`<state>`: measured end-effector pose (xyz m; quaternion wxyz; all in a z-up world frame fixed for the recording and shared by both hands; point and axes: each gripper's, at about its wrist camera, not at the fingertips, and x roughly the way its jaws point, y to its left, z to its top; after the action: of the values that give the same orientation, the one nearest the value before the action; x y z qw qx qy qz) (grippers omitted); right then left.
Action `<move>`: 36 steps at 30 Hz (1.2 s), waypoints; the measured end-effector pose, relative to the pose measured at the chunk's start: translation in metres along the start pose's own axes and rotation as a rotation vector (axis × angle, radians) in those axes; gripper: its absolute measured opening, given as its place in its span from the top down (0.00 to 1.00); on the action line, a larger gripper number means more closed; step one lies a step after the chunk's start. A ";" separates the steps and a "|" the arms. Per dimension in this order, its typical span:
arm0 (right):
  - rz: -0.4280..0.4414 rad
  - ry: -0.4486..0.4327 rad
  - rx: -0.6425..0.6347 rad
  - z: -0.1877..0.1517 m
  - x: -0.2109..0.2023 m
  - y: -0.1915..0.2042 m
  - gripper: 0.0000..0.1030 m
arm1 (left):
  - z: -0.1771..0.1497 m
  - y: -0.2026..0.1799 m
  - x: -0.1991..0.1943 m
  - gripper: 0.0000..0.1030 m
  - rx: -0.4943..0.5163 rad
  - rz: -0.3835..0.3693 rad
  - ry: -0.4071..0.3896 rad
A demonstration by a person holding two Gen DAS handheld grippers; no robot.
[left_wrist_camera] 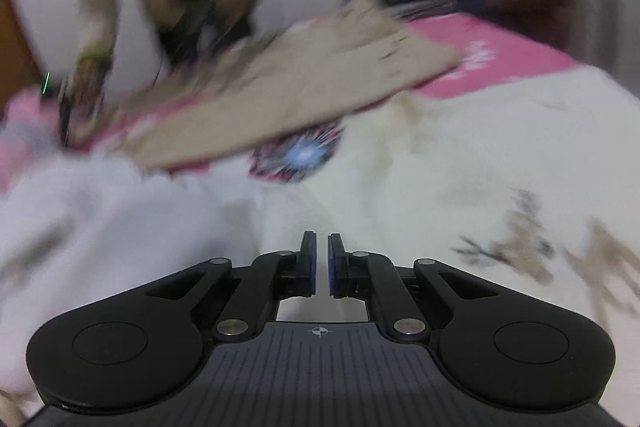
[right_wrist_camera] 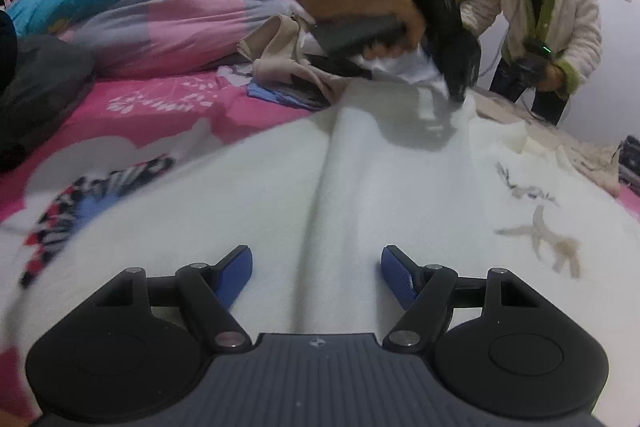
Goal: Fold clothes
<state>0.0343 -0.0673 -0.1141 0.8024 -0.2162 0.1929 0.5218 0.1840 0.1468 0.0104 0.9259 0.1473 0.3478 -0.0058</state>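
A white fleecy garment (right_wrist_camera: 380,187) with beige and grey prints lies spread over the pink bed sheet (right_wrist_camera: 160,103); a raised fold runs down its middle. My right gripper (right_wrist_camera: 316,267) hovers open just above its near part, with nothing between the blue pads. My left gripper (left_wrist_camera: 322,263) has its jaws almost together. In the right wrist view a hand holds this left gripper (right_wrist_camera: 458,91) at the garment's far edge, where the white cloth is lifted into it. The left wrist view is heavily blurred and shows the white garment (left_wrist_camera: 460,167) below.
A beige garment (left_wrist_camera: 288,87) lies beyond the white one. A small pile of clothes (right_wrist_camera: 280,67) and a pink-and-blue duvet (right_wrist_camera: 160,7) sit at the back. A dark bundle (right_wrist_camera: 40,87) is at the left. A second person (right_wrist_camera: 560,19) in a white fluffy jacket stands far right, holding grippers.
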 end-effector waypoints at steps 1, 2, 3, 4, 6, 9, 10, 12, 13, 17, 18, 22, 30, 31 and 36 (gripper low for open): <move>0.006 0.001 0.006 -0.002 -0.003 0.001 0.28 | -0.010 -0.005 -0.011 0.93 0.021 -0.025 0.006; 0.012 0.004 0.011 -0.002 -0.006 0.001 0.28 | -0.023 -0.009 -0.020 0.93 0.034 -0.039 0.025; 0.021 0.008 0.018 -0.002 -0.008 0.000 0.28 | -0.037 -0.012 -0.028 0.93 0.045 -0.049 0.046; 0.033 0.016 0.030 -0.001 -0.011 -0.002 0.28 | -0.054 -0.014 -0.036 0.93 0.051 -0.057 0.061; 0.057 0.033 0.050 0.001 -0.019 -0.006 0.28 | -0.084 -0.011 -0.049 0.93 0.017 -0.091 0.101; 0.083 0.039 0.116 0.003 -0.033 -0.014 0.28 | -0.120 -0.016 -0.073 0.93 -0.027 -0.112 0.132; 0.081 0.039 0.148 0.001 -0.036 -0.017 0.28 | -0.131 -0.021 -0.081 0.93 -0.019 -0.105 0.141; 0.076 0.049 0.204 -0.006 -0.039 -0.022 0.27 | -0.137 -0.030 -0.089 0.93 0.011 -0.087 0.182; 0.074 0.063 0.208 -0.010 -0.039 -0.021 0.27 | -0.134 -0.032 -0.095 0.93 0.007 -0.079 0.178; 0.043 0.078 0.125 -0.013 -0.046 -0.008 0.26 | -0.108 -0.029 -0.117 0.93 -0.180 -0.075 0.024; 0.042 0.079 0.129 -0.012 -0.048 -0.007 0.26 | -0.102 -0.032 -0.118 0.93 -0.212 -0.083 -0.018; 0.053 0.083 0.172 -0.014 -0.044 -0.008 0.21 | -0.096 -0.069 -0.082 0.93 -0.171 -0.123 0.072; 0.085 0.027 0.348 -0.013 -0.076 -0.034 0.21 | -0.102 -0.080 -0.089 0.95 -0.237 -0.255 0.078; 0.055 -0.002 0.420 -0.014 -0.090 -0.047 0.20 | -0.103 -0.081 -0.090 0.94 -0.246 -0.271 0.078; -0.228 -0.116 0.736 -0.046 -0.152 -0.122 0.20 | -0.107 -0.087 -0.096 0.84 -0.291 -0.354 0.076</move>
<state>0.0851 -0.2515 -0.0533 0.8888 0.0960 0.2960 0.3365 0.0325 0.0841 -0.0272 0.9082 -0.0507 0.3999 -0.1123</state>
